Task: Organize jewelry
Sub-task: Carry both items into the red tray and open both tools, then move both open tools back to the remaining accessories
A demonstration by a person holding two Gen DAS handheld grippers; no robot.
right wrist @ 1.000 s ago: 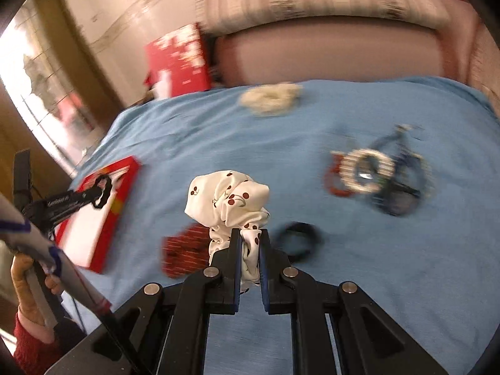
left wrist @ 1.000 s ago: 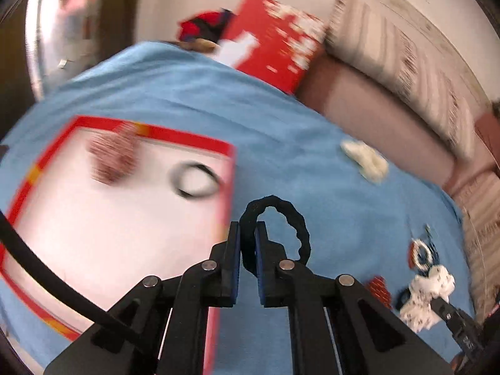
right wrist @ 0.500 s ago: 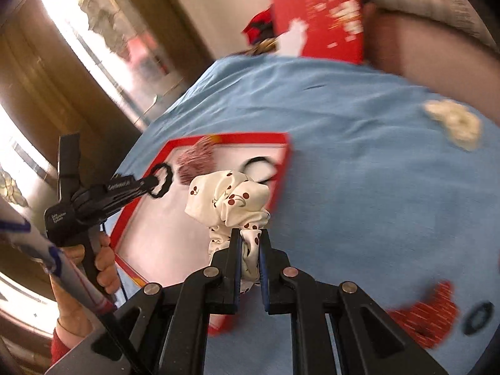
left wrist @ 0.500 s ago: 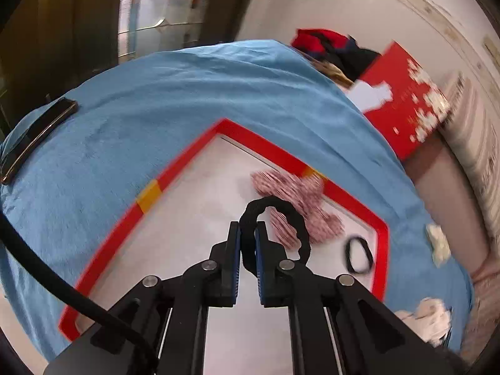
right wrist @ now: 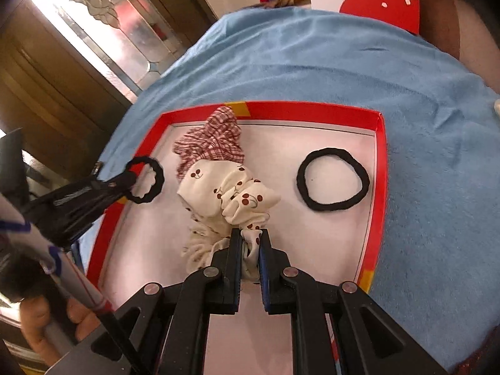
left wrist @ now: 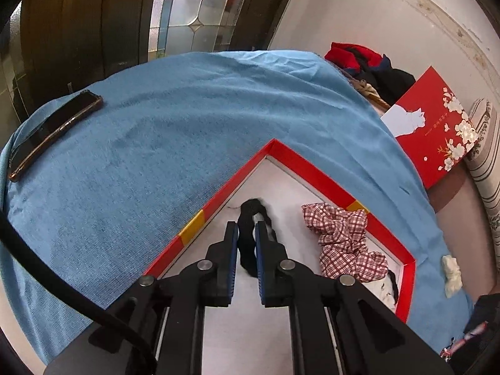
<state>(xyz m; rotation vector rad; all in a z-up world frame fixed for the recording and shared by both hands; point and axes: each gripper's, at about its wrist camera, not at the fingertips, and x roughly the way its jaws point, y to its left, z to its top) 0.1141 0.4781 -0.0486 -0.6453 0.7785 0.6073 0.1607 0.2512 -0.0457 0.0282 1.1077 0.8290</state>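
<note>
The left wrist view shows the left tool (left wrist: 247, 237) nearly closed on a wavy black hair tie (left wrist: 250, 215), low over the white floor of the red-rimmed tray (left wrist: 312, 168), probably so the tie can drop there beside the checked scrunchie (left wrist: 340, 240). In the right wrist view, the right tool (right wrist: 250, 243) pinches the edge of a cream cherry-print scrunchie (right wrist: 228, 197), which already rests on the tray between the checked one and a plain black hair band (right wrist: 332, 184). Both seem ready to release.
</note>
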